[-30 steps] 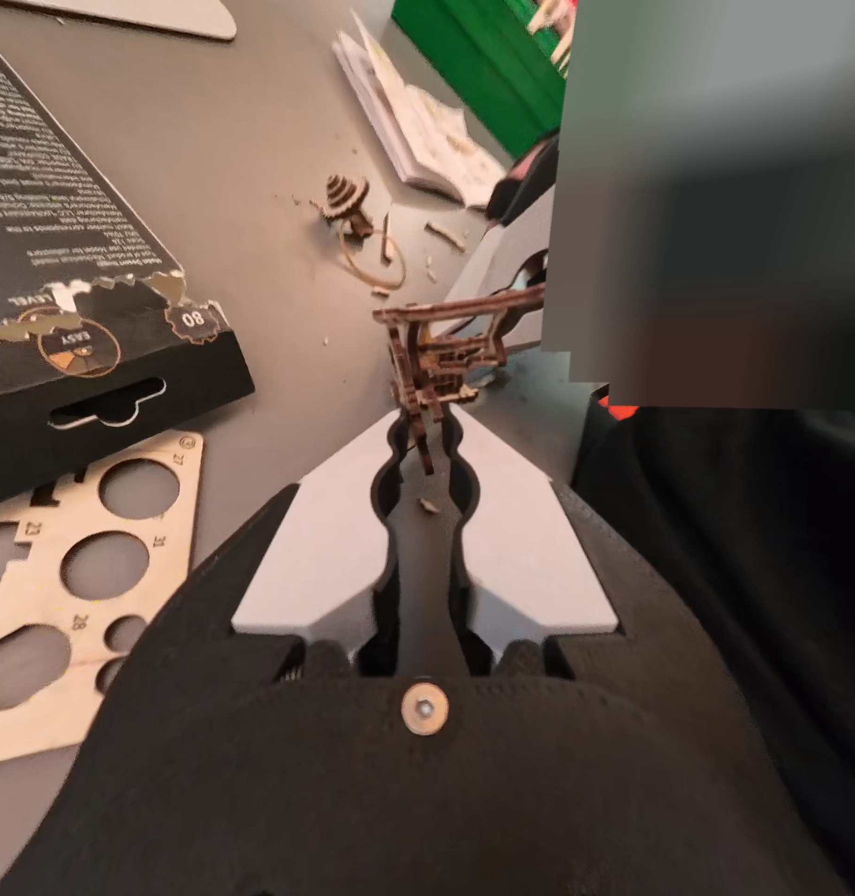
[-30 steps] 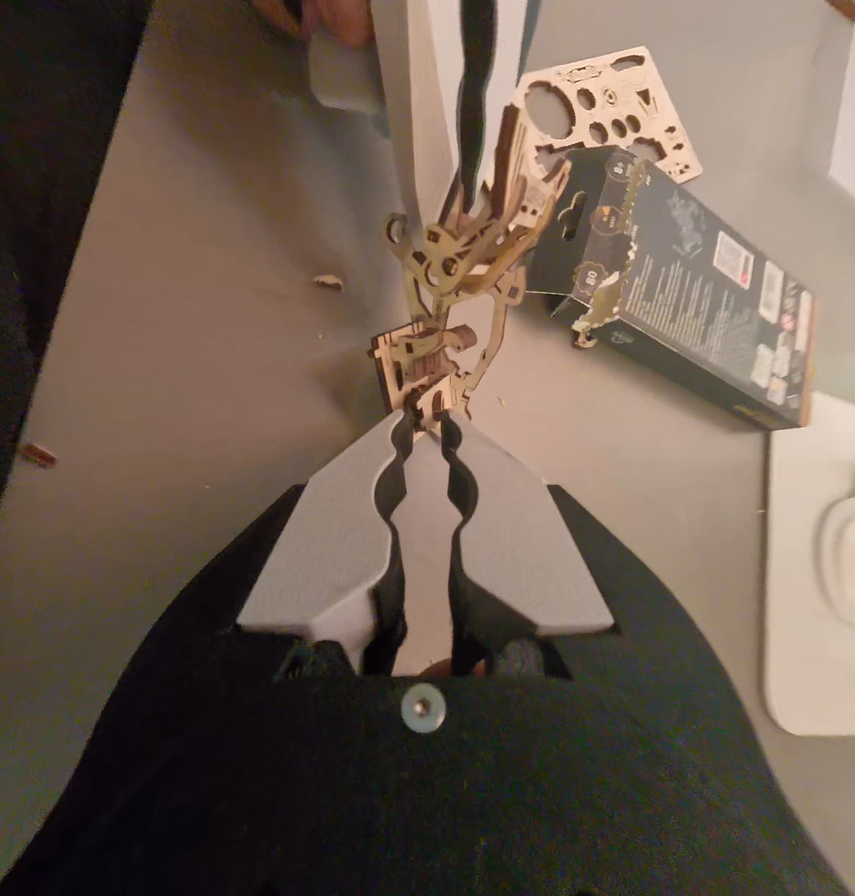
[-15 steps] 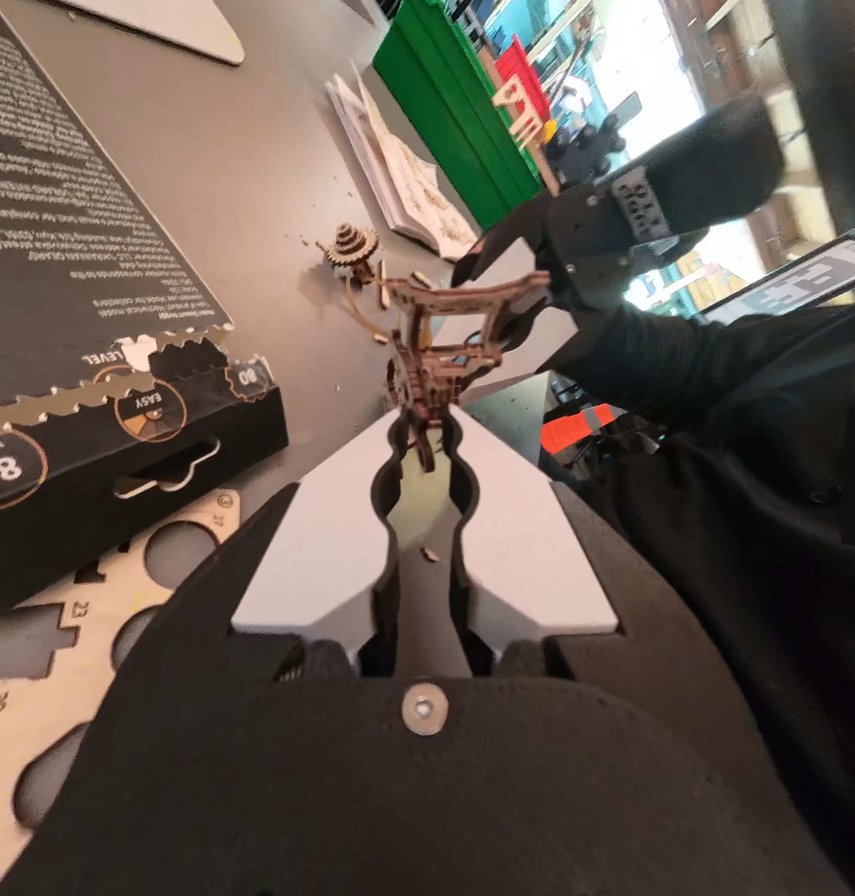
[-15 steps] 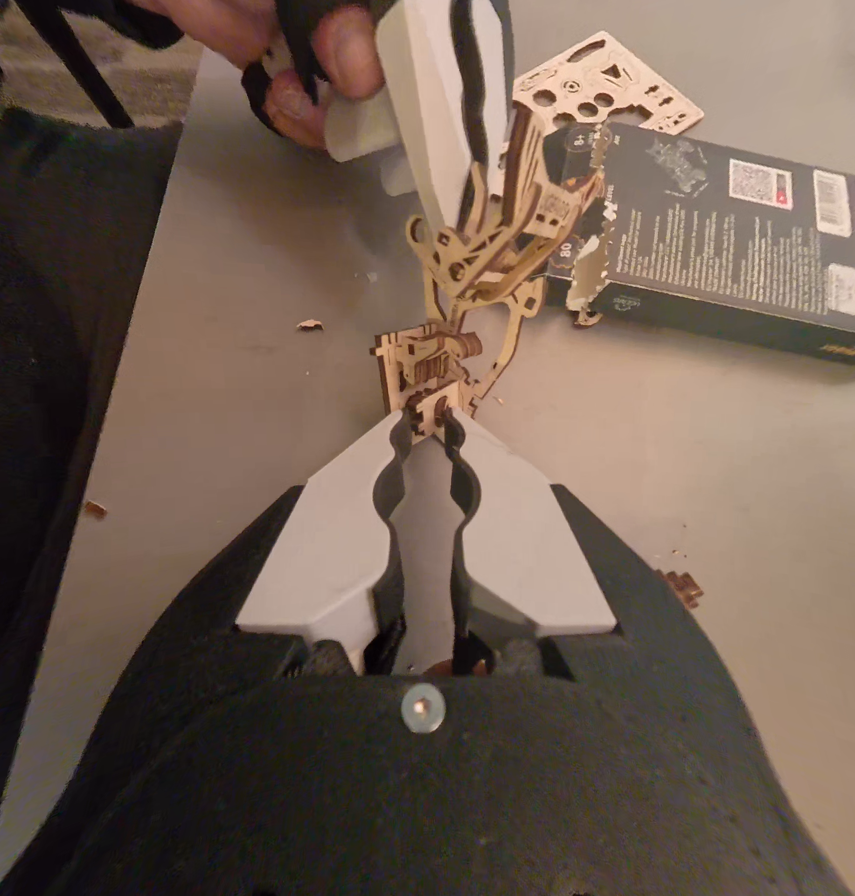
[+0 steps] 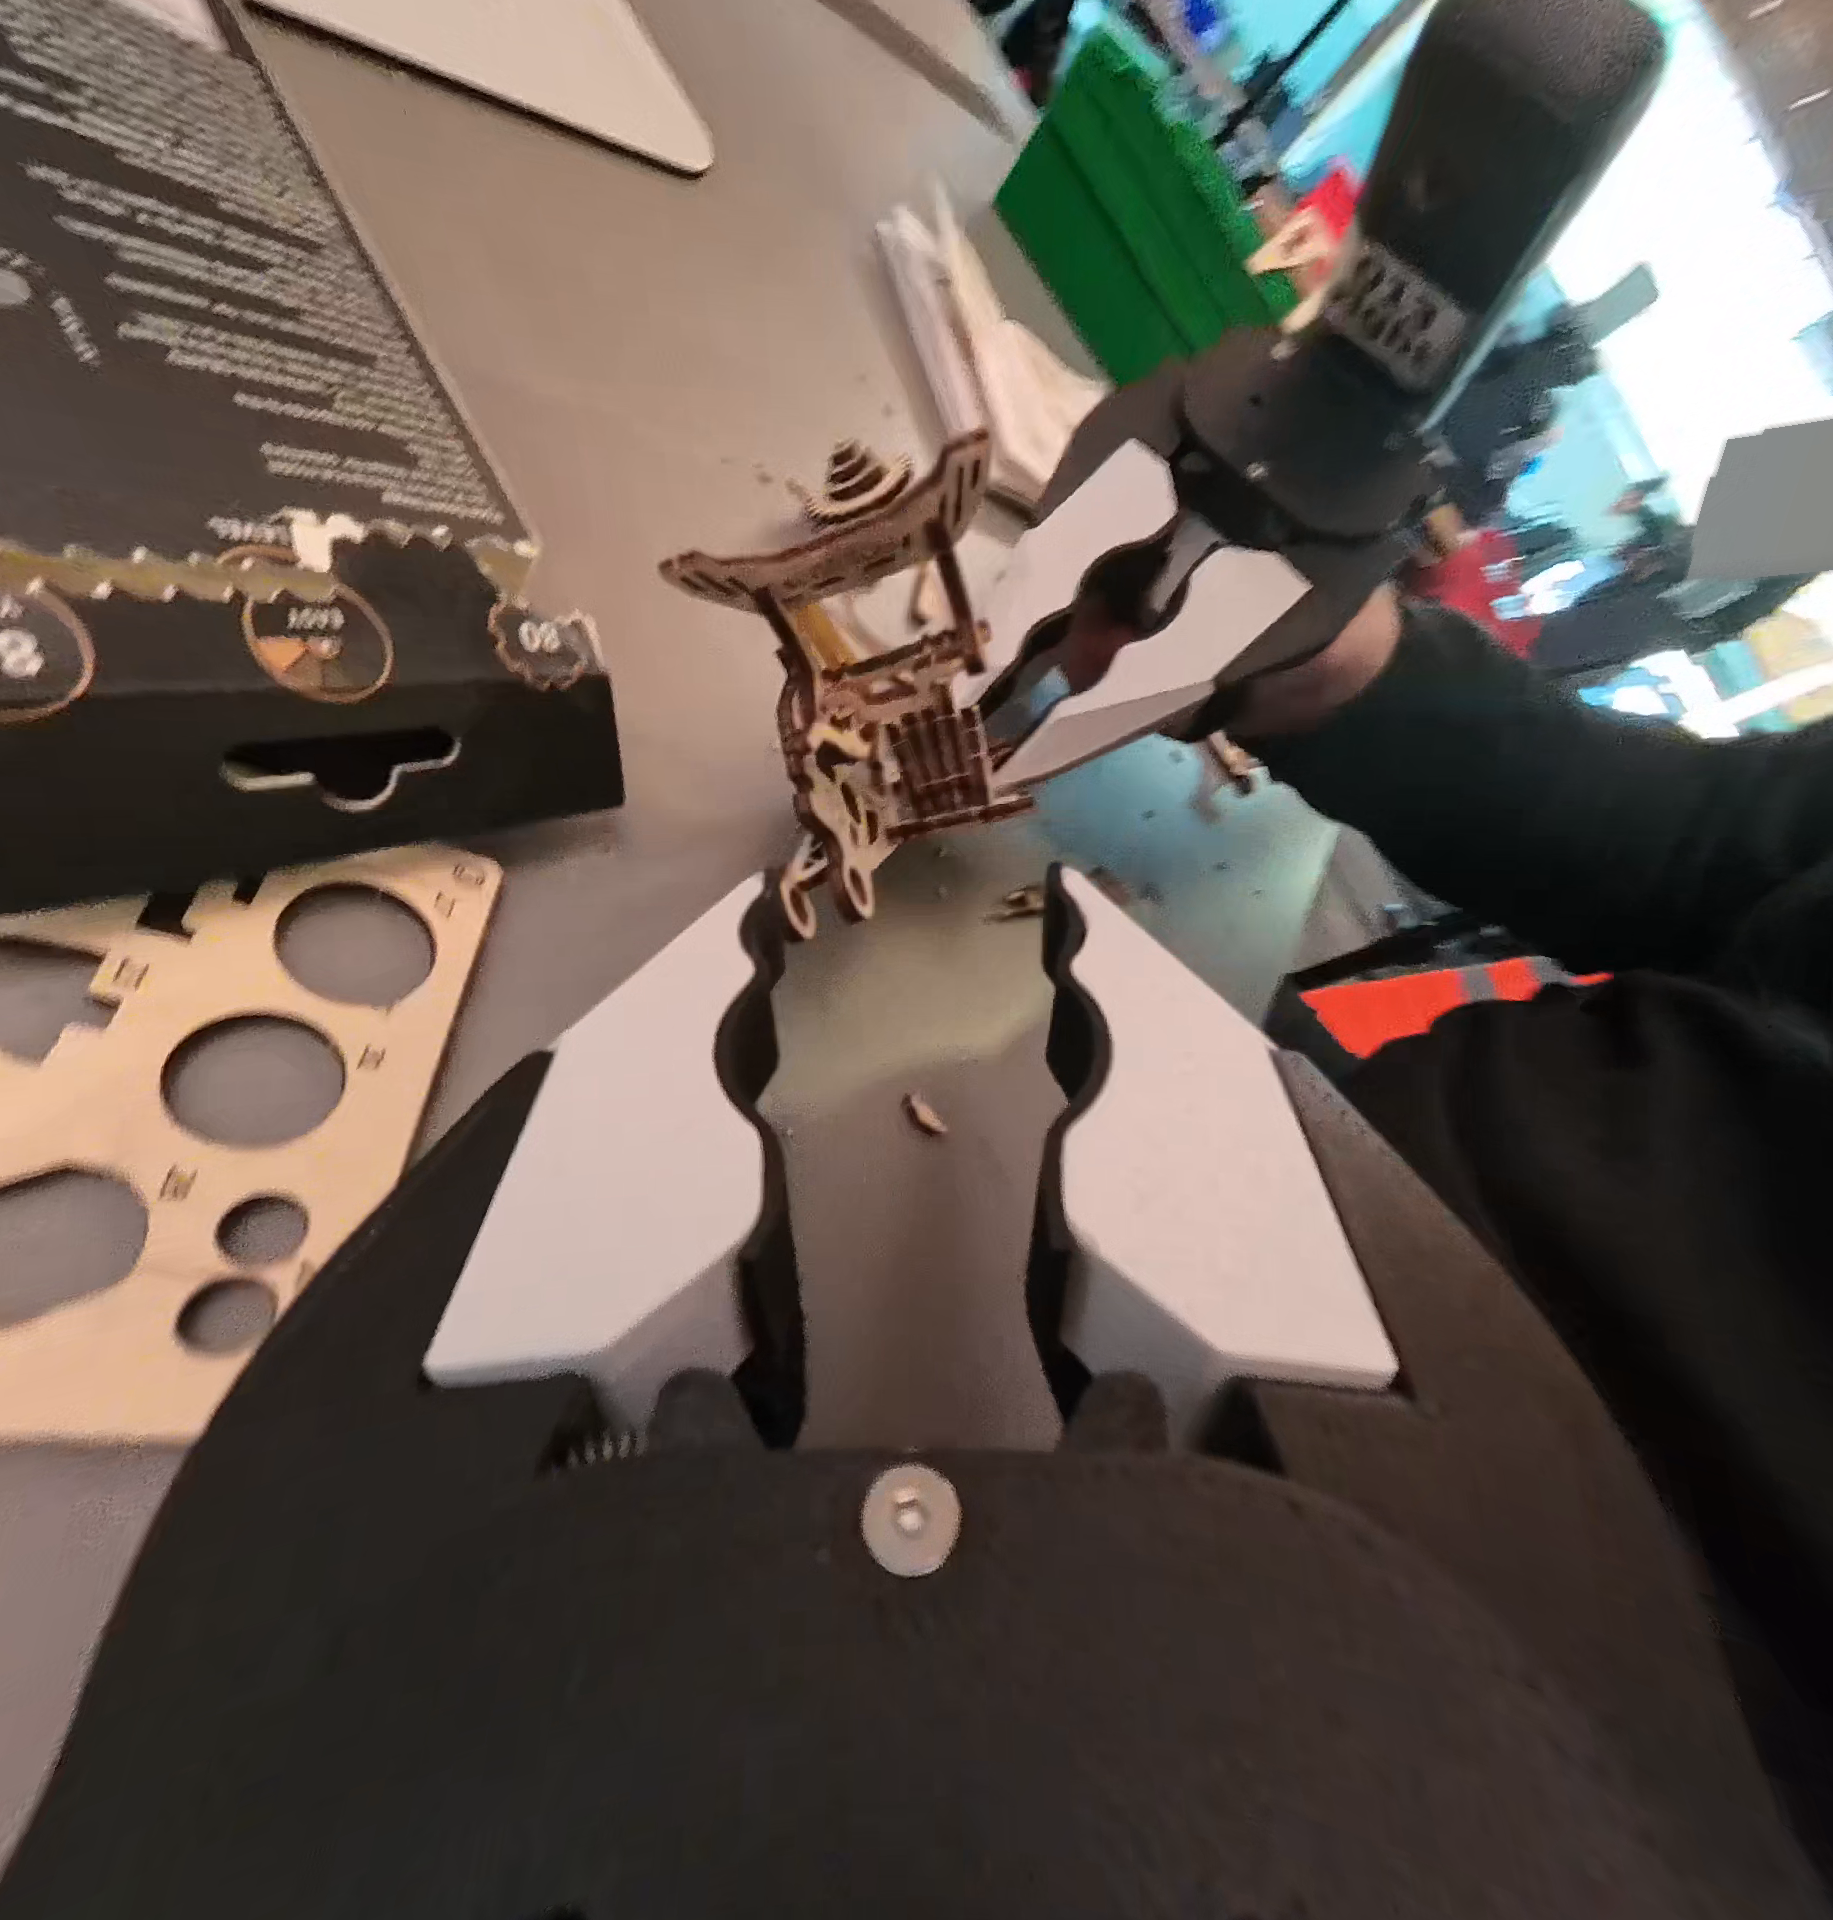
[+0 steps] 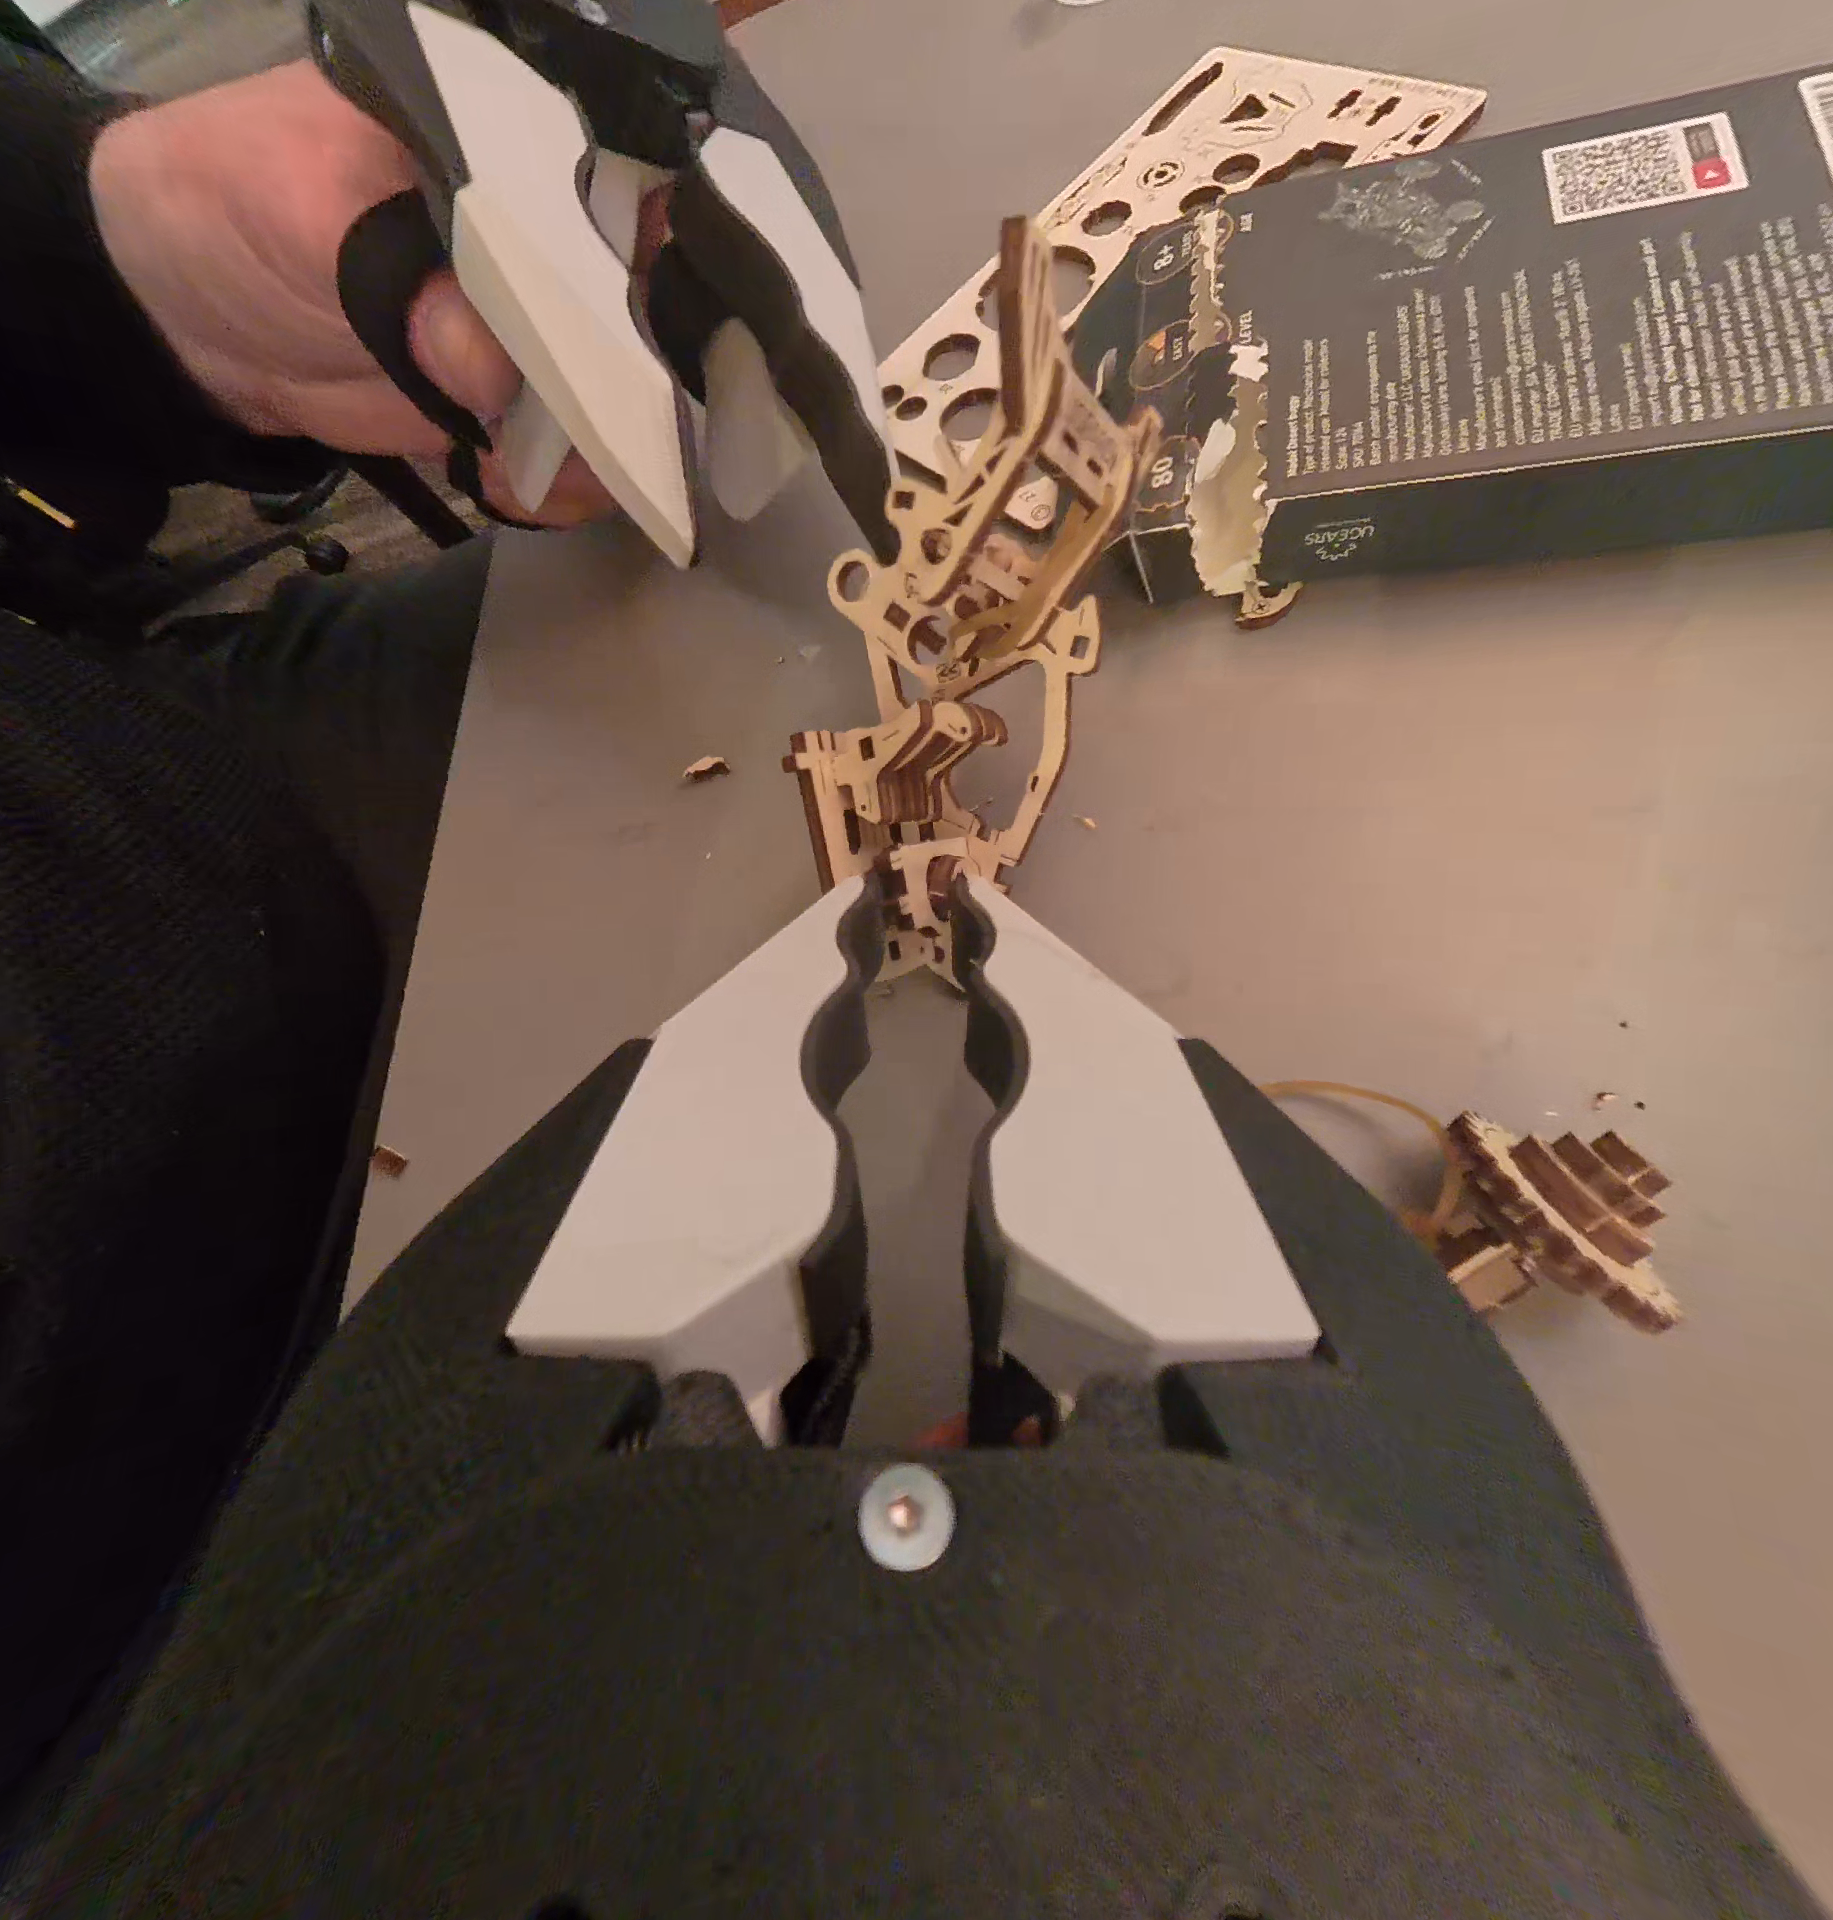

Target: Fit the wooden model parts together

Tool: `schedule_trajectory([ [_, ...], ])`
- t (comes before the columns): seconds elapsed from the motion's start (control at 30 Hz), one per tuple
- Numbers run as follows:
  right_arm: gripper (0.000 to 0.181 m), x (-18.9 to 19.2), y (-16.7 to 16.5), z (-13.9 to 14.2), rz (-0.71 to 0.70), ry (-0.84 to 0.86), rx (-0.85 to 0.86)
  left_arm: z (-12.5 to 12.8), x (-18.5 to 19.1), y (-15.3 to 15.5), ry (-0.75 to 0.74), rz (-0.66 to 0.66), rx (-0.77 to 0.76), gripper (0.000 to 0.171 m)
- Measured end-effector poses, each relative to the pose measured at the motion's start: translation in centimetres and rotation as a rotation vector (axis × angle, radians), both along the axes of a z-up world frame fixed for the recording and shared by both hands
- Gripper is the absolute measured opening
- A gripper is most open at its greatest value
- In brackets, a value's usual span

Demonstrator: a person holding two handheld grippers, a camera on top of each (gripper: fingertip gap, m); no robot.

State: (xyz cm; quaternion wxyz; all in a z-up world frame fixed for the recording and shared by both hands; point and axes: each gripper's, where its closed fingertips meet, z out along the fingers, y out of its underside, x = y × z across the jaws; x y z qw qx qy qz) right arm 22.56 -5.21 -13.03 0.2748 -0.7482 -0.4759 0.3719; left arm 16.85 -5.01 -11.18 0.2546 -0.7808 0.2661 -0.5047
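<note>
Two hand-held grippers: right hand-held gripper [image 6: 920,909] clamps wooden model [image 6: 953,665]; left hand-held gripper [image 5: 907,904] spread wide, empty, angled down over tabletop [image 5: 621,312].

The left gripper [image 5: 912,914] has spread its fingers, releasing the wooden model [image 5: 870,717].

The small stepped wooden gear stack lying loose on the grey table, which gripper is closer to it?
Right. The right gripper, clamping the wooden model, sits beside the gear stack; the open left gripper is farther, beyond the model.

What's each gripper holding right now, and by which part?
The right gripper clamps the wooden model by its narrow bottom end. The left gripper is open, holding nothing.
</note>
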Motion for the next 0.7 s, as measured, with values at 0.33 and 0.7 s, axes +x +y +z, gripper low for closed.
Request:
schedule_trajectory([
  [0.33,0.009,-0.7,-0.8,-0.2,-0.02,-0.002,-0.052,-2.9,1.5,0.8,0.463,0.097,0.374,0.081],
  [0.7,0.013,0.0,0.0,-0.2,-0.006,0.001,-0.037,-3.7,2.8,1.3,0.396,0.048,0.288,0.069],
])
